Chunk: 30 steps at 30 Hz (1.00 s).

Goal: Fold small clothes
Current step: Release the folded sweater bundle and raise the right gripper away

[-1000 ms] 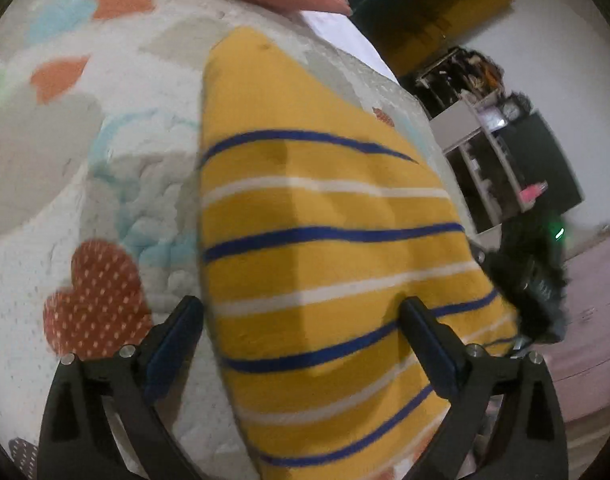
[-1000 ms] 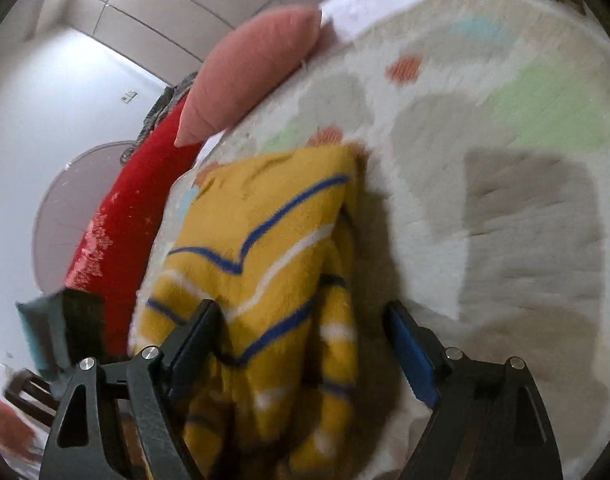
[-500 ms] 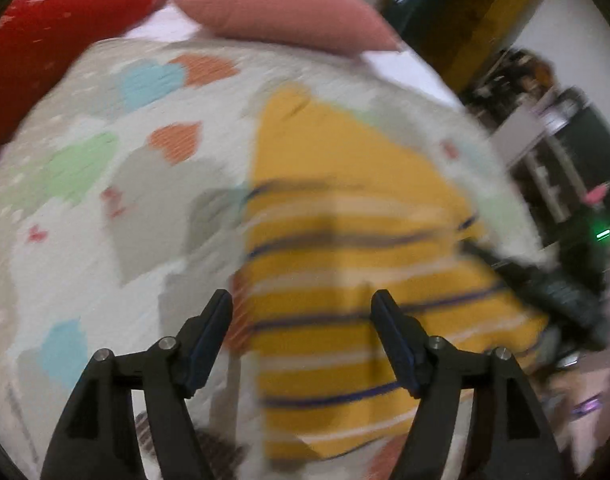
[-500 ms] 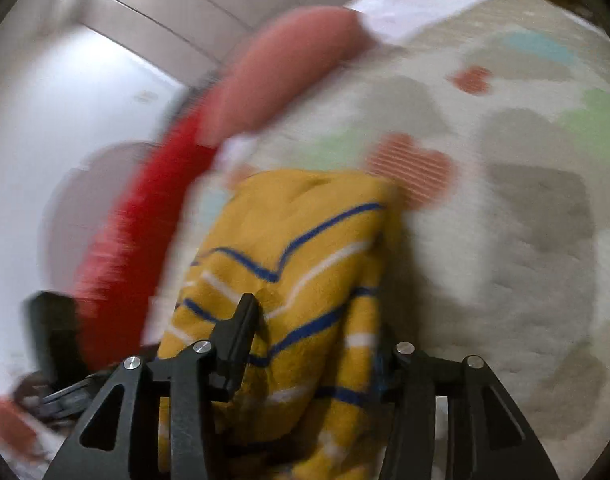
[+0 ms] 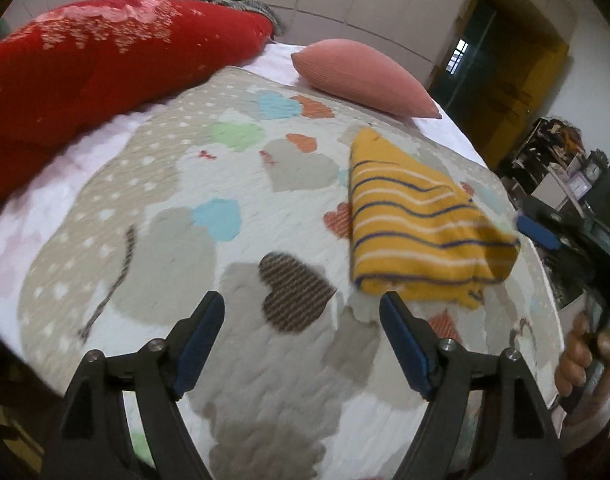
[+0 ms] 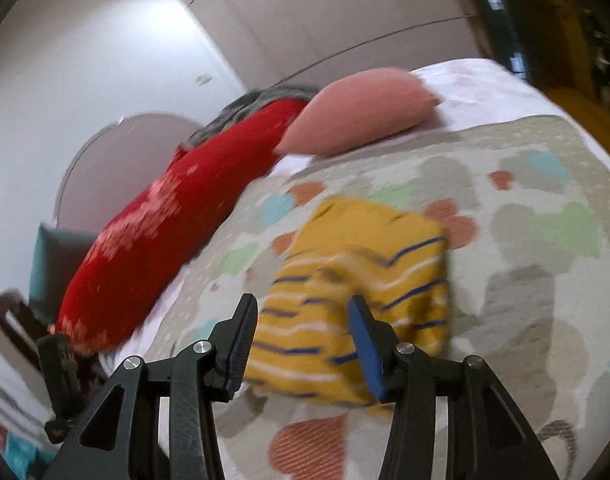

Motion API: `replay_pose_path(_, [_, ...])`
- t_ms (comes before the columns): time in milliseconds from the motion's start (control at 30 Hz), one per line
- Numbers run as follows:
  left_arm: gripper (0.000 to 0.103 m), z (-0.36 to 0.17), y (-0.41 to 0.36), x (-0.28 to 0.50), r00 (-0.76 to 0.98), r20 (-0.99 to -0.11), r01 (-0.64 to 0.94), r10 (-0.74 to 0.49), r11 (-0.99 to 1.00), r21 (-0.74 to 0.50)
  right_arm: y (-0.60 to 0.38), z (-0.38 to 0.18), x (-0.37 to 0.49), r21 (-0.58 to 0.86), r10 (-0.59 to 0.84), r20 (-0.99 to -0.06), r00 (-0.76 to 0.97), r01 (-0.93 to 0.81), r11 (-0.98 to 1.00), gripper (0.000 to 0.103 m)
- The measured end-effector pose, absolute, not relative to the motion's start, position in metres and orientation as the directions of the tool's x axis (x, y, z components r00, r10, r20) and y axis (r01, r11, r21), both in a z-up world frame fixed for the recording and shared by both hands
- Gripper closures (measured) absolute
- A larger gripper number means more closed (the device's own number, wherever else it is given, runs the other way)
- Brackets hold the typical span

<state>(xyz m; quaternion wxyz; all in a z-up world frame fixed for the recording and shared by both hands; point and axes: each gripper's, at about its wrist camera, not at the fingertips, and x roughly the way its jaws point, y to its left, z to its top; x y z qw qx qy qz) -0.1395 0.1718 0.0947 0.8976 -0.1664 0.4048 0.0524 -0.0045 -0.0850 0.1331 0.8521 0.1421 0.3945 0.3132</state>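
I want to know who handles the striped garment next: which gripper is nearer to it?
Right. The right gripper hangs directly over the near edge of the yellow striped garment, open. The left gripper sits back from it, over bare quilt.

Your left gripper hangs with its jaws spread wide — the blue pads face each other across an empty gap, nothing between them. Your right gripper is parted too, narrower, and clamps nothing. From the left wrist view, your right gripper shows at the far right edge, a blue pad leading, with your right hand wrapped around its handle — fingers curled.
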Motion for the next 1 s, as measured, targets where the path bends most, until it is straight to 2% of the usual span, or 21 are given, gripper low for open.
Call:
replay_pose_path(67, [0.024,0.096,0.172,-0.156,0.667,-0.745,-0.228,-0.026,0.945,-0.236,-0.074,0.112,0.001,0.475,0.616,-0.630,0.474,-0.393,0.788,0.051])
replay_pose_path(133, [0.024,0.097,0.174,-0.172,0.671,-0.741,-0.225,-0.026,0.945,-0.237,-0.071,0.075,0.011,0.437,0.523,-0.739,0.424,-0.290,0.852,0.053])
replay_pose_path(167, [0.024,0.097,0.175,-0.177,0.674,-0.738,-0.222,-0.031,0.944,-0.243,-0.078,0.051,0.011,0.489,0.537,-0.762,0.361,-0.222,0.843,0.054])
replay_pose_path(200, [0.024,0.098,0.177,-0.182,0.679,-0.734,-0.219,-0.035,0.944,-0.248,-0.086,0.040,0.005,0.552,0.583,-0.734,0.350,-0.193,0.811,0.054])
replay_pose_path(300, [0.024,0.098,0.183,-0.188,0.682,-0.731,-0.227,-0.028,0.942,-0.247,-0.098,0.052,-0.007,0.570,0.597,-0.715,0.363,-0.191,0.799,0.055])
replay_pose_path(433, [0.024,0.101,0.186,-0.196,0.700,-0.714,-0.232,-0.027,0.936,-0.263,-0.096,0.101,-0.023,0.505,0.565,-0.692,0.449,-0.258,0.824,0.053])
replay_pose_path(533, [0.024,0.105,0.181,-0.202,0.713,-0.701,-0.234,0.005,0.944,-0.231,-0.078,0.128,-0.033,0.425,0.537,-0.674,0.506,-0.329,0.843,0.053])
replay_pose_path(667, [0.022,0.115,0.174,-0.216,0.735,-0.673,-0.246,0.082,0.957,-0.152,-0.051,0.118,-0.029,0.396,0.528,-0.697,0.485,-0.353,0.848,0.049])
replay_pose_path(700, [0.017,0.120,0.173,-0.221,0.745,-0.657,-0.258,0.114,0.958,-0.126,-0.044,0.106,-0.025,0.377,0.502,-0.723,0.474,-0.337,0.863,0.046])
replay_pose_path(733, [0.015,0.123,0.172,-0.225,0.751,-0.645,-0.271,0.139,0.957,-0.109,-0.040,0.092,-0.022,0.354,0.470,-0.755,0.458,-0.319,0.879,0.040])
replay_pose_path(800, [0.006,0.132,0.171,-0.236,0.771,-0.601,-0.309,0.208,0.949,-0.068,-0.035,0.064,-0.017,0.306,0.397,-0.826,0.400,-0.273,0.912,0.038])
replay_pose_path(867, [0.000,0.139,0.171,-0.245,0.796,-0.553,-0.325,0.247,0.944,-0.046,-0.043,0.063,-0.028,0.315,0.407,-0.807,0.429,-0.271,0.910,0.038])
replay_pose_path(1000, [0.000,0.153,0.164,-0.259,0.843,-0.432,-0.352,0.319,0.936,0.004,-0.061,0.083,-0.062,0.341,0.433,-0.784,0.444,-0.275,0.899,0.037])
